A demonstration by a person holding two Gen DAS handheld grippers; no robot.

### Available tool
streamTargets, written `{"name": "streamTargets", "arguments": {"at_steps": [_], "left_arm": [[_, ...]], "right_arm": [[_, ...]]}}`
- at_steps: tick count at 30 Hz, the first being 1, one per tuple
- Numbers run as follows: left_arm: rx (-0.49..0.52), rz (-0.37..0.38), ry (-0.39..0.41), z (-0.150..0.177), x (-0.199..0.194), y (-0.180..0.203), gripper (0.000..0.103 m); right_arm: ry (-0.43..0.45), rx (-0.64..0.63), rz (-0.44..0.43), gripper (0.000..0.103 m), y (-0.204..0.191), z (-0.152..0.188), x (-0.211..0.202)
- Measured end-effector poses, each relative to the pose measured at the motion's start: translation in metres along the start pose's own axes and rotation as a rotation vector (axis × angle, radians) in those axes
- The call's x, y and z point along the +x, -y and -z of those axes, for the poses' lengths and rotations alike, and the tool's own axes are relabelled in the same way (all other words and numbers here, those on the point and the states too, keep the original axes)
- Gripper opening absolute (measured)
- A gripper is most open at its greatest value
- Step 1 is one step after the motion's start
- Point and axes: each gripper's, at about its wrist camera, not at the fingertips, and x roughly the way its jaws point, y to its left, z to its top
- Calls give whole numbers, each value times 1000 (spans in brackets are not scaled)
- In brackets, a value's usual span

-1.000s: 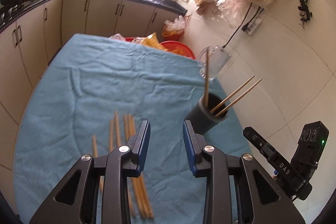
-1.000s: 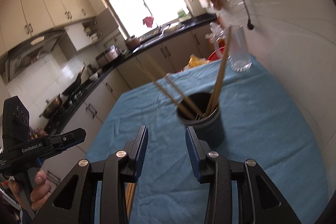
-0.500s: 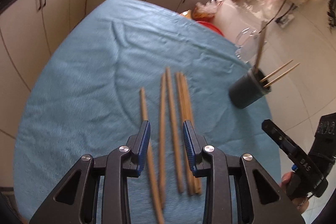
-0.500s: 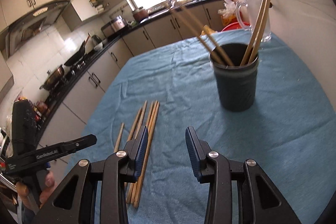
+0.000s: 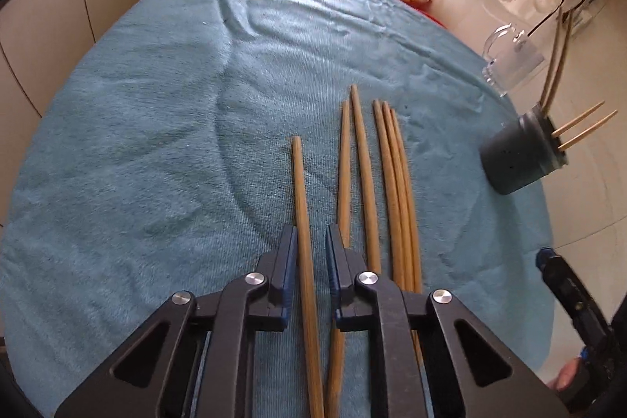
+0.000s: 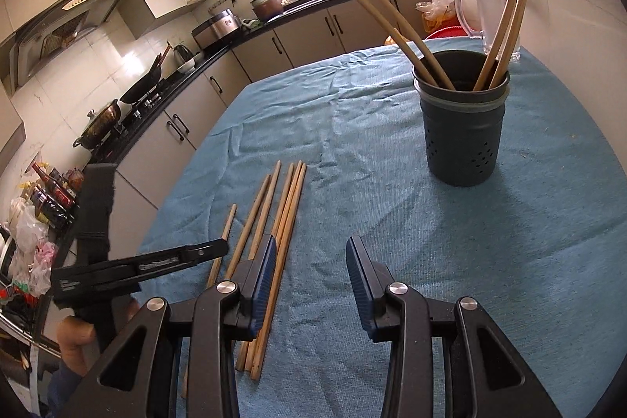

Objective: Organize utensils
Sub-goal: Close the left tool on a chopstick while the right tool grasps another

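Several wooden chopsticks (image 5: 392, 183) lie side by side on the blue cloth (image 5: 156, 143). My left gripper (image 5: 310, 228) is low over them with the leftmost chopstick (image 5: 299, 183) between its jaws. The jaws are closing, and a thin strip of cloth still shows beside the right pad. The dark perforated holder (image 6: 462, 128) stands upright at the right with several chopsticks leaning in it. My right gripper (image 6: 311, 249) is open over bare cloth, with nothing between its fingers. Its left finger sits just above the loose chopsticks (image 6: 290, 206).
A clear glass mug (image 6: 482, 10) stands behind the holder near the tiled wall. Kitchen cabinets and a black counter with a stove and pots run along the far and left sides. A hand (image 6: 78, 343) holds the left gripper's handle.
My left gripper dropped down onto the loose chopsticks and its jaws narrowed around the leftmost one. My right gripper lowered and drew back from the holder, still equally wide.
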Motion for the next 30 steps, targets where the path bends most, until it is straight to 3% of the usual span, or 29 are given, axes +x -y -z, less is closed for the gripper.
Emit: {"name": "streamTargets", "arguments": {"at_steps": [4, 8, 12, 15, 21, 30], "left_arm": [[23, -35, 20, 2, 0, 0, 7], [38, -78, 34, 3, -4, -2, 7], [35, -70, 33, 2, -6, -6, 7], [36, -65, 31, 2, -5, -6, 7], [43, -65, 35, 2, -4, -4, 7], [56, -69, 32, -2, -1, -3, 8]], "right_arm": [[-35, -16, 0, 40, -6, -4, 14], [-93, -34, -15, 29, -18, -12, 43], [-162, -24, 6, 24, -22, -24, 80], [-210, 4, 5, 13, -20, -32, 103], [-265, 18, 40, 10, -19, -43, 135], [-304, -74, 169, 9, -35, -50, 154]]}}
